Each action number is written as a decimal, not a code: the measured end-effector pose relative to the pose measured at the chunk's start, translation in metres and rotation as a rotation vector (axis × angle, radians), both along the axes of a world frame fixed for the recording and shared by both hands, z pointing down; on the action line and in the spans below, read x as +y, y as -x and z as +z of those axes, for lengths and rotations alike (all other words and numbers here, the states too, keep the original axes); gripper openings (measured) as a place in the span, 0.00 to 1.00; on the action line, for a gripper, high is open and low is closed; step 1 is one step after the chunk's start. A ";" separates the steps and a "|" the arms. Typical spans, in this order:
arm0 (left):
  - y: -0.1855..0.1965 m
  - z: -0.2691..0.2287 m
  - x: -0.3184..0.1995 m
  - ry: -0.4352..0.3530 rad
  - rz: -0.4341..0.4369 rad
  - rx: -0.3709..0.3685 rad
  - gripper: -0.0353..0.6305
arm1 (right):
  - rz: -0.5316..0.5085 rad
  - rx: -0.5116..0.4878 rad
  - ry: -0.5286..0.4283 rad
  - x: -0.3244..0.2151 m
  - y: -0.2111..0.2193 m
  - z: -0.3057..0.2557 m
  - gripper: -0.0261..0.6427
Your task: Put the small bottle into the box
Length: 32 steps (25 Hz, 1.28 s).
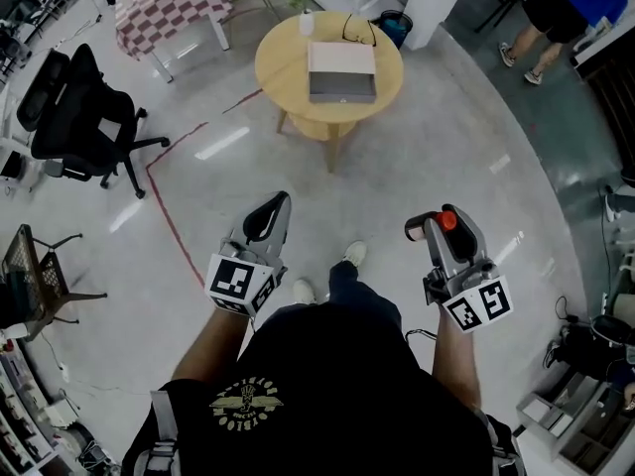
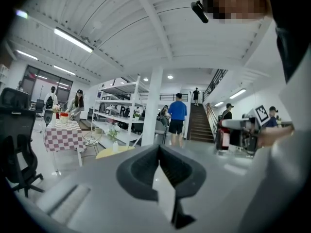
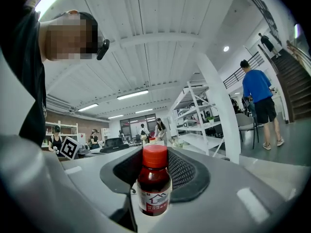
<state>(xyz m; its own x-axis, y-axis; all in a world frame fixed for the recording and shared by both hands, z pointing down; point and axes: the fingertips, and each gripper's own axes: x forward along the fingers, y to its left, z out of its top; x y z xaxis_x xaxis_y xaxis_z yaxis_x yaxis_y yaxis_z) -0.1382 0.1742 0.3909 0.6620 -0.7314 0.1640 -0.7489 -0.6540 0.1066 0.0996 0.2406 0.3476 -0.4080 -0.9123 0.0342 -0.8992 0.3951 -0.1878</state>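
Between the jaws of the right hand-held gripper (image 1: pixel 443 228) stood the small bottle (image 1: pixel 448 221), upright and pinched on both sides by the dark ribbed pads. In the right gripper view the small bottle (image 3: pixel 154 183) filled the middle of the right hand-held gripper (image 3: pixel 154 165): it had a red cap, dark red contents and a pale label with red print too small to read. The left hand-held gripper (image 1: pixel 270 212) was level with it on the other side of the person's body, well apart from it. In the left gripper view the left hand-held gripper (image 2: pixel 159 152) had its pads met at the tips, with nothing between them.

Below the two grippers were the person's pale shoes (image 1: pixel 354 254) on the shiny grey floor (image 1: pixel 417 147). A bare stretch of that floor lay between the bottle and the round wooden counter (image 1: pixel 280 67) ahead. The box (image 1: pixel 342 70) sat near the middle of the counter, pale on top with a grey front face, well apart from the bottle. A small white item (image 1: pixel 306 23) and a thin black loop (image 1: pixel 359 34) lay at the counter's far edge. A red line (image 1: pixel 174 221) ran across the floor to the left. Beyond it stood a black office chair (image 1: pixel 71 107) and, further back, a table with a checked cloth (image 1: pixel 164 6). A person in a blue top (image 1: pixel 558 3) stood far off at the upper right
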 end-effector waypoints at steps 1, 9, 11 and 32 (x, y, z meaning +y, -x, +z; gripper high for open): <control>-0.004 0.000 -0.005 0.000 -0.004 -0.007 0.05 | -0.011 -0.005 0.001 -0.008 -0.003 0.002 0.29; -0.033 0.011 -0.059 0.021 -0.035 -0.031 0.05 | -0.080 -0.027 -0.003 -0.075 -0.023 0.012 0.28; -0.045 0.012 -0.071 0.018 -0.038 -0.034 0.05 | -0.088 -0.030 -0.004 -0.088 -0.034 0.013 0.29; -0.100 -0.021 -0.127 -0.046 -0.246 -0.067 0.05 | -0.265 -0.066 -0.022 -0.185 -0.112 0.003 0.29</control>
